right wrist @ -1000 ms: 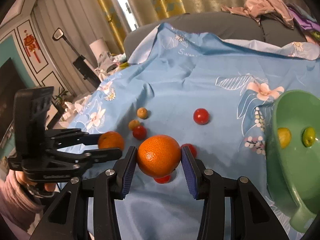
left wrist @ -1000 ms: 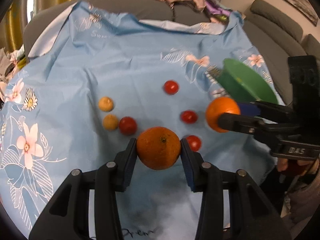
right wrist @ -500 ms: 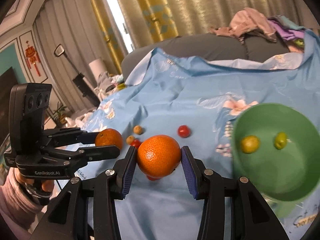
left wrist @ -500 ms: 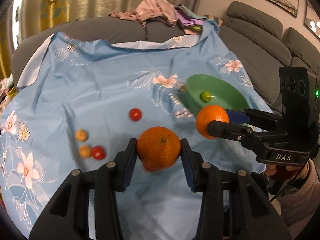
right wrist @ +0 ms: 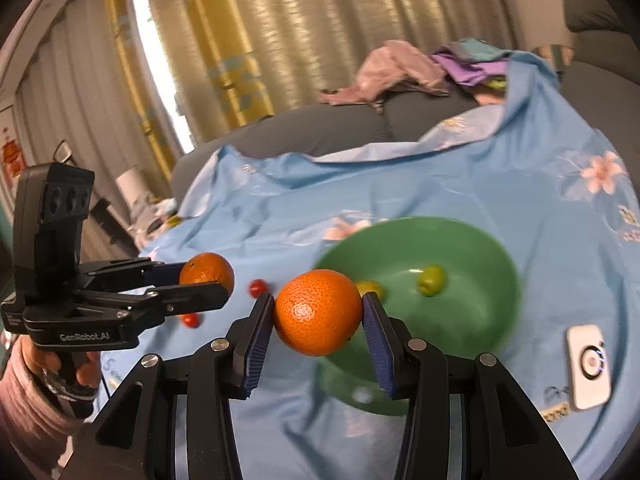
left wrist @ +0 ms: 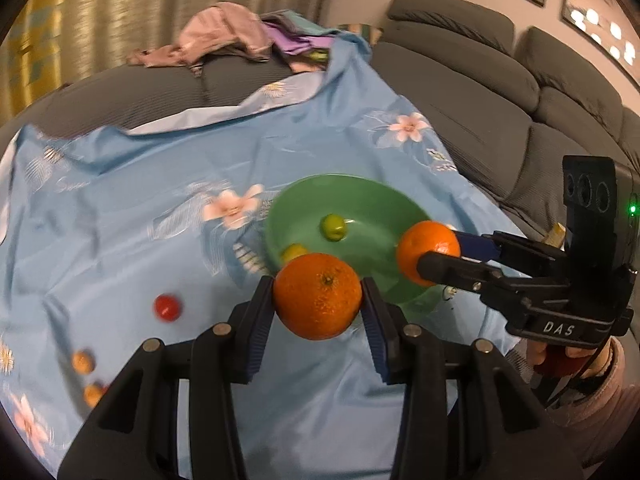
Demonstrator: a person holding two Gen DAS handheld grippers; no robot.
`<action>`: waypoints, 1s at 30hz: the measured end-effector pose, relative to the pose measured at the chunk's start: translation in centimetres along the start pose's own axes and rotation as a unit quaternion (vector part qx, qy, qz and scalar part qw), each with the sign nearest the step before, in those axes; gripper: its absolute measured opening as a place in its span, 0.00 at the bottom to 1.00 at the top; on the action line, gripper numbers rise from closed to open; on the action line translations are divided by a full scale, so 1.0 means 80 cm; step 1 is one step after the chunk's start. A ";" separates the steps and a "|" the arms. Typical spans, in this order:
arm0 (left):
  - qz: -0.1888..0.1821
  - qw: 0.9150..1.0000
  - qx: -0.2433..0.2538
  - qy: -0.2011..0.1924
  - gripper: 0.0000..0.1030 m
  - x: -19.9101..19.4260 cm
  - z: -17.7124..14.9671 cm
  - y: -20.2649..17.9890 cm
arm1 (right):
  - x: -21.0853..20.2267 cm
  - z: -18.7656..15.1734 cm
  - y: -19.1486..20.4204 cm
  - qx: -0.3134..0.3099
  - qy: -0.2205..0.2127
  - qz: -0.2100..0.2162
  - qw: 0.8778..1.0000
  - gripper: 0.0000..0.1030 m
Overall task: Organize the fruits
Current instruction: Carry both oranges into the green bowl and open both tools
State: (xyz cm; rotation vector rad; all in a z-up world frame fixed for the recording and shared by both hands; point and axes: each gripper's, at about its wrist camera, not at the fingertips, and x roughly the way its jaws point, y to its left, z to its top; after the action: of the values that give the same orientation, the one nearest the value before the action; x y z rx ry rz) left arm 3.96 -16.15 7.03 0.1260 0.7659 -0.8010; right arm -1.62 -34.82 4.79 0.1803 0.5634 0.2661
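My left gripper [left wrist: 318,298] is shut on an orange [left wrist: 317,295], held in the air just short of the green bowl [left wrist: 360,204]. My right gripper [right wrist: 318,312] is shut on a second orange [right wrist: 318,312], held over the bowl's [right wrist: 480,240] near left rim. Each gripper shows in the other's view, the right [left wrist: 430,254] over the bowl's right rim, the left [right wrist: 206,276] left of the bowl. The bowl holds a green fruit [left wrist: 333,227] and a yellow fruit [left wrist: 294,252], which also show in the right wrist view [right wrist: 431,280] [right wrist: 370,288].
A blue flowered cloth [left wrist: 160,208] covers the sofa. A red tomato [left wrist: 166,307] and small orange fruits [left wrist: 83,361] lie on it at the left. A white device [right wrist: 590,366] lies right of the bowl. Clothes [left wrist: 224,36] are piled on the sofa back.
Both grippers have carried their oranges to the right, away from the loose fruits and up to the green bowl. Both stay shut on their oranges.
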 end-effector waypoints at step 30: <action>0.008 0.997 0.028 0.064 0.66 0.084 0.006 -0.020 | 0.011 -0.022 -0.052 0.044 0.036 -0.064 0.996 0.47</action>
State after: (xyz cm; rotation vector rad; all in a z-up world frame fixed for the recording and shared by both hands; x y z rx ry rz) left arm 6.12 -21.49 3.18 0.2362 0.8626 -0.8044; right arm -1.06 -38.33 1.87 0.2186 0.6568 0.1239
